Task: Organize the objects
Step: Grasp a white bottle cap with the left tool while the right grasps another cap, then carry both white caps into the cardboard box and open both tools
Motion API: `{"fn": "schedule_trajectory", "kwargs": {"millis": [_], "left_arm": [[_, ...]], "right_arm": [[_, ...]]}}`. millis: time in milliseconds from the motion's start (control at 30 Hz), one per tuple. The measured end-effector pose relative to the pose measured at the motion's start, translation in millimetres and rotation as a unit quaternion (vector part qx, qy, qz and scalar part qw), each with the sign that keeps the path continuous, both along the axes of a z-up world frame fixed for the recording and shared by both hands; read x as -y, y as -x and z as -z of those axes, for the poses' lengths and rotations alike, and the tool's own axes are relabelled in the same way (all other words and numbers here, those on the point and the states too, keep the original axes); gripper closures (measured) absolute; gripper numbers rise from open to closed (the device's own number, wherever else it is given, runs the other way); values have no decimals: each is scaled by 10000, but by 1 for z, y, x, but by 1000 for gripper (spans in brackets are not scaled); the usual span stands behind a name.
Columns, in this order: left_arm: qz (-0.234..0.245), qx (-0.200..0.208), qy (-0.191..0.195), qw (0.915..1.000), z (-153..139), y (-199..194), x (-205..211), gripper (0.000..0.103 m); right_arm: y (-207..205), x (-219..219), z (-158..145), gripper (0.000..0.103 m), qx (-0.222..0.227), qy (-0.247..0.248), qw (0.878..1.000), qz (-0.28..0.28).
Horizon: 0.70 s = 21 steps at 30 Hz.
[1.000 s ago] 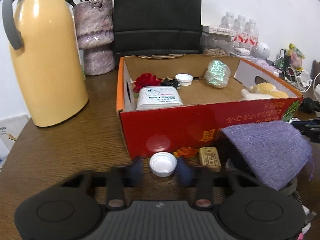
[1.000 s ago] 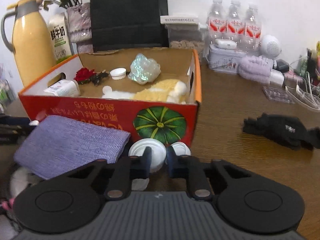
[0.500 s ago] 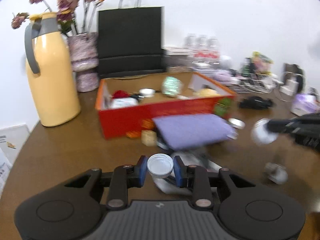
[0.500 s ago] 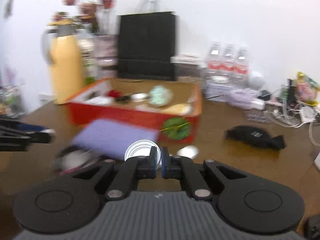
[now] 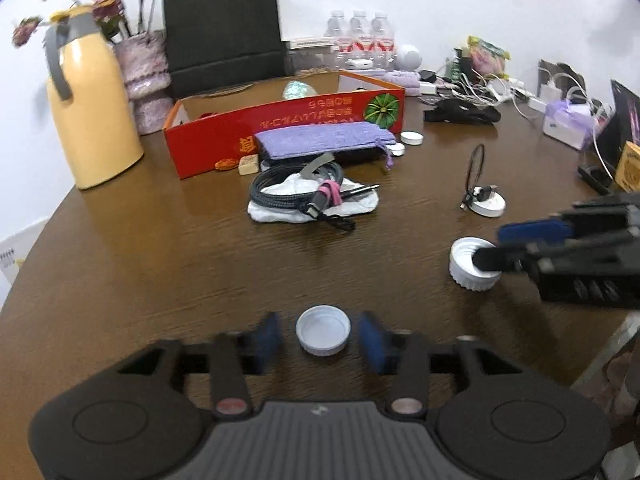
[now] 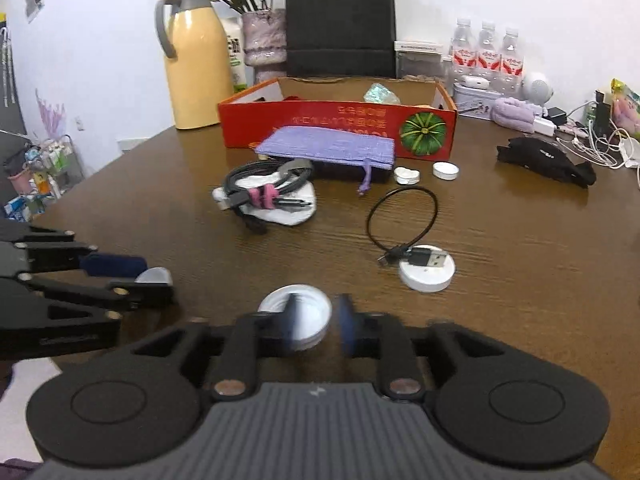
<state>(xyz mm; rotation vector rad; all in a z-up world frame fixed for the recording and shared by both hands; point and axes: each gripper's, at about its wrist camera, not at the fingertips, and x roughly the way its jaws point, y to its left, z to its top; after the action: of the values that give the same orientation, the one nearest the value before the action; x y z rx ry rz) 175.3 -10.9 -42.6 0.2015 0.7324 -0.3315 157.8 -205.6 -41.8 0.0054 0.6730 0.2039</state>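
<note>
Brown wooden table (image 5: 160, 264): small white cap (image 5: 323, 330) lies free between your left gripper (image 5: 322, 338), jaws just opening; ribbed white lid (image 6: 298, 316) sits between your right gripper (image 6: 318, 326), also just parting, red box (image 6: 336, 128) behind.

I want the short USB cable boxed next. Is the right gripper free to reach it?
Probably yes: the right gripper is open, a white cap loose between its jaws, and bare table leads to the cable.
</note>
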Motion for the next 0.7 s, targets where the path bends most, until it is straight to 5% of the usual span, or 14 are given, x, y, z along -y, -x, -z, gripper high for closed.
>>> {"fn": "schedule_trajectory", "kwargs": {"millis": [100,200,500,700], "left_arm": [[-19,-2,54,10000,1,0,-1,52],[90,-58,195,9998,0,1,-2,76],[39,190,355,9992,-20,15,-10,76],[492,374,648,9960,-65,-45,-10,76]], "right_arm": [[7,-13,4,56,-1,191,9998,-57],[4,-21,9,57,-66,263,9996,-81],[13,-21,-2,62,206,211,9995,-88],[-17,11,-62,62,817,159,9964,-169]]}}
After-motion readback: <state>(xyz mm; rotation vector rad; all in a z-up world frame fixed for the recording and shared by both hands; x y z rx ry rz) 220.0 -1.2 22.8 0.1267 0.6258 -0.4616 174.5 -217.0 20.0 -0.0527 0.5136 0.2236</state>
